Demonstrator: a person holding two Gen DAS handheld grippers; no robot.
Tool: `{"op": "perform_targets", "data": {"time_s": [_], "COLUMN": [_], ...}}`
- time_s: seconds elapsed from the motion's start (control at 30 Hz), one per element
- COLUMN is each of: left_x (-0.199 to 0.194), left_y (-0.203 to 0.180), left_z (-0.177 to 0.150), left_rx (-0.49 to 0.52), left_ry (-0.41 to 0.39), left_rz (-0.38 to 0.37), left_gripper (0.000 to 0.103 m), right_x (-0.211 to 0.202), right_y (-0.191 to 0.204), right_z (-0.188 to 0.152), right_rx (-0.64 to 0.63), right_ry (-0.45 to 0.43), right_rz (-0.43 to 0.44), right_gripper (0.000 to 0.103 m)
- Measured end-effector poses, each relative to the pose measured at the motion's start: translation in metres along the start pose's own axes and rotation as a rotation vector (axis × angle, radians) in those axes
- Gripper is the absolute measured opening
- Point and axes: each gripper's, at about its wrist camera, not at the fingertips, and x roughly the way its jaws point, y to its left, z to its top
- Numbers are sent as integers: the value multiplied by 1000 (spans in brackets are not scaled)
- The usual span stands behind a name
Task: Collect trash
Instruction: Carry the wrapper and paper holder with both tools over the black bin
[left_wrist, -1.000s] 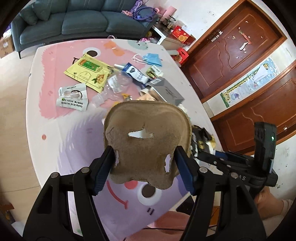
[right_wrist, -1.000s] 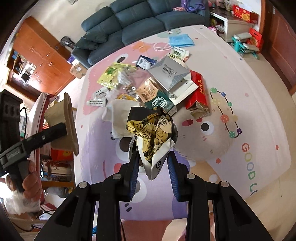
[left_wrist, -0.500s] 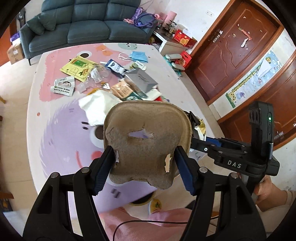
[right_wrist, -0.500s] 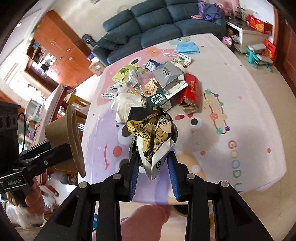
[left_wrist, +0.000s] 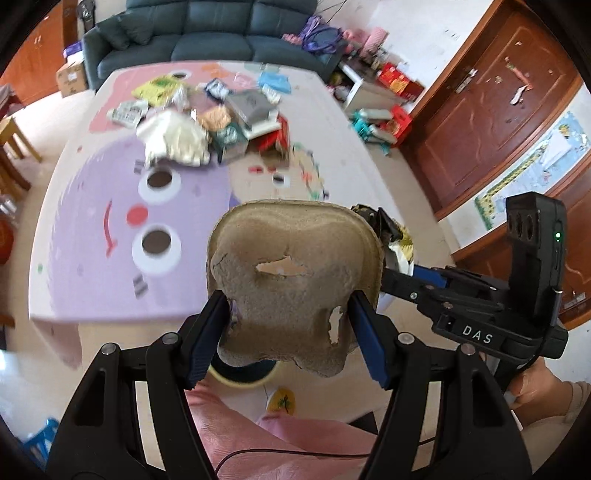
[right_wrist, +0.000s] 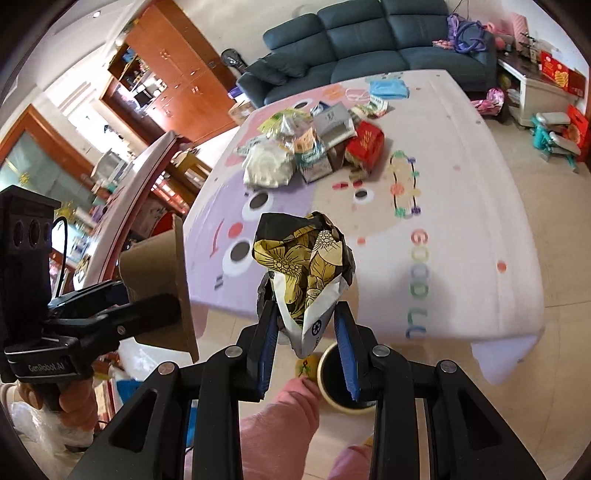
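Note:
My left gripper (left_wrist: 288, 314) is shut on a torn brown pulp cup carrier (left_wrist: 295, 280), held up off the near edge of the mat. In the right wrist view that carrier (right_wrist: 159, 280) shows edge-on at the left. My right gripper (right_wrist: 306, 332) is shut on a crumpled black-and-gold flowered wrapper (right_wrist: 306, 266). The same wrapper (left_wrist: 391, 236) peeks out behind the carrier in the left wrist view. Below both grippers stands a yellow-rimmed bin (right_wrist: 343, 384), partly hidden by the fingers; it also shows as the bin (left_wrist: 243, 373) under the carrier. More trash (left_wrist: 214, 118) lies piled far back on the mat.
A pastel cartoon mat (right_wrist: 443, 221) covers the floor, with a dark sofa (left_wrist: 218, 29) beyond it. Wooden doors (left_wrist: 491, 110) stand on the right and a cabinet (right_wrist: 173, 77) on the left. A person's pink-clad legs (left_wrist: 280, 443) and slipper (left_wrist: 282, 400) are beside the bin.
Both grippers have pulled back from the trash pile toward the near edge of the mat, each still holding its item. The bin and the person's legs have come into view beneath them.

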Motion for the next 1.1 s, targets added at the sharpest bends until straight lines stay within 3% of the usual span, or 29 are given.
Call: {"op": "perform_targets", "data": {"time_s": [0.23, 0.47, 0.67, 0.9, 1.1], "left_x": [17, 67, 137, 258, 335], "left_y": [-7, 28, 56, 96, 116], "left_z": [-50, -82, -122, -169, -189], "left_rx": [-36, -61, -5, 52, 73], "left_ry": [83, 177, 186, 227, 270], "left_rz": [76, 103, 164, 209, 201], "left_gripper": [64, 64, 64, 64, 65], "right_x": [24, 80, 154, 260, 343], "right_y": [-23, -33, -45, -95, -136], "right_z": [-50, -110, -168, -222, -252], "right_rx": [53, 115, 155, 267, 293], "right_ry": [70, 188, 288, 330, 341], "right_rz": [45, 34, -8, -78, -109], "right_gripper": [31, 31, 31, 31, 43]}}
